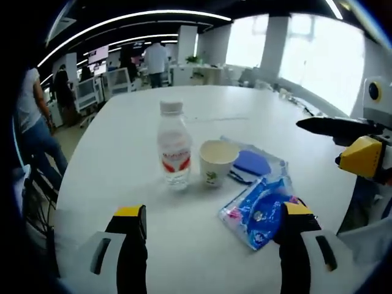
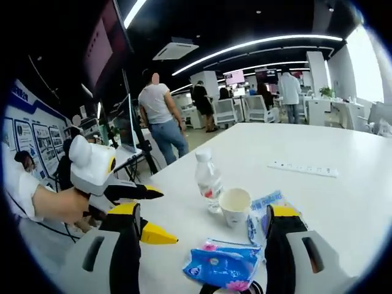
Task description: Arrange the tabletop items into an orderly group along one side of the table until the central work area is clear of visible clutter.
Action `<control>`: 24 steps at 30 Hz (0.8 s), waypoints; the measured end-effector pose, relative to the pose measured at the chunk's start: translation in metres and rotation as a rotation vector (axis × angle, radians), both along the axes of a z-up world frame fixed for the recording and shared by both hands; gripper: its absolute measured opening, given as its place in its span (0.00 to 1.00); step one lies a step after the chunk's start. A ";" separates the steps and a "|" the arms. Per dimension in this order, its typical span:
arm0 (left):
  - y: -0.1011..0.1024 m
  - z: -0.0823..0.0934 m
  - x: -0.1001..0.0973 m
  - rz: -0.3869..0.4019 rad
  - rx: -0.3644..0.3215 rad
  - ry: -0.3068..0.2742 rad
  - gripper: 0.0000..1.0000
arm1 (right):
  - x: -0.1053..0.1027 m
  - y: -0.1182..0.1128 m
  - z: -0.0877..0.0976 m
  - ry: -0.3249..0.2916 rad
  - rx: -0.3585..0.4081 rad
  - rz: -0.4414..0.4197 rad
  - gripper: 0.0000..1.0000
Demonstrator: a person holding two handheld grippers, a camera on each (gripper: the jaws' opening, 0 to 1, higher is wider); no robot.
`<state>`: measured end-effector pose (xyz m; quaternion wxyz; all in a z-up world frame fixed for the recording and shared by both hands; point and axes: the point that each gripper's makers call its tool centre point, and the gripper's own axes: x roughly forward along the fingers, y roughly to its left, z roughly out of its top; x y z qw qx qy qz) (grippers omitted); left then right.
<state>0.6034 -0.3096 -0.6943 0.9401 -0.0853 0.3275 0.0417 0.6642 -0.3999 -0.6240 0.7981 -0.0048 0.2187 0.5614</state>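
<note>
On the white table (image 1: 122, 159) a clear water bottle (image 1: 174, 150) with a white cap and red label stands beside a paper cup (image 1: 217, 160). Right of the cup lies a clear bag with a blue item (image 1: 252, 163), and nearer me a blue packet (image 1: 260, 211). My left gripper (image 1: 213, 211) is open, short of these things and holding nothing. The right gripper (image 1: 321, 142) reaches in from the right, jaws apart. In the right gripper view the bottle (image 2: 208, 179), cup (image 2: 235, 206) and blue packet (image 2: 223, 264) lie ahead of my open right gripper (image 2: 205, 211). The left gripper (image 2: 166, 215) comes in from the left.
A white power strip (image 2: 303, 168) lies farther back on the table. A hand (image 2: 55, 205) holds the left gripper. Several people (image 2: 160, 110) stand among office chairs and desks beyond the table. The table edge (image 1: 70, 177) curves along the left.
</note>
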 end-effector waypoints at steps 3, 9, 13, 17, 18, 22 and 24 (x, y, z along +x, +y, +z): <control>0.000 0.002 -0.003 -0.012 0.006 0.000 0.87 | 0.000 -0.005 0.001 -0.005 -0.005 -0.010 0.82; 0.001 0.010 -0.005 -0.017 -0.014 -0.018 0.86 | 0.000 -0.013 0.008 -0.022 -0.011 -0.029 0.81; 0.000 0.017 -0.006 -0.031 -0.006 -0.025 0.85 | 0.002 -0.016 0.014 -0.026 -0.006 -0.043 0.81; 0.002 0.026 -0.005 -0.044 -0.001 -0.036 0.85 | 0.010 -0.019 0.023 -0.039 0.001 -0.053 0.81; 0.004 0.029 -0.005 -0.044 0.003 -0.042 0.85 | 0.012 -0.020 0.026 -0.040 0.001 -0.056 0.80; 0.014 0.033 -0.005 -0.027 0.008 -0.057 0.85 | 0.024 -0.023 0.027 -0.028 0.016 -0.074 0.80; 0.016 0.030 -0.007 -0.016 -0.003 -0.051 0.84 | 0.026 -0.025 0.028 -0.015 0.030 -0.085 0.79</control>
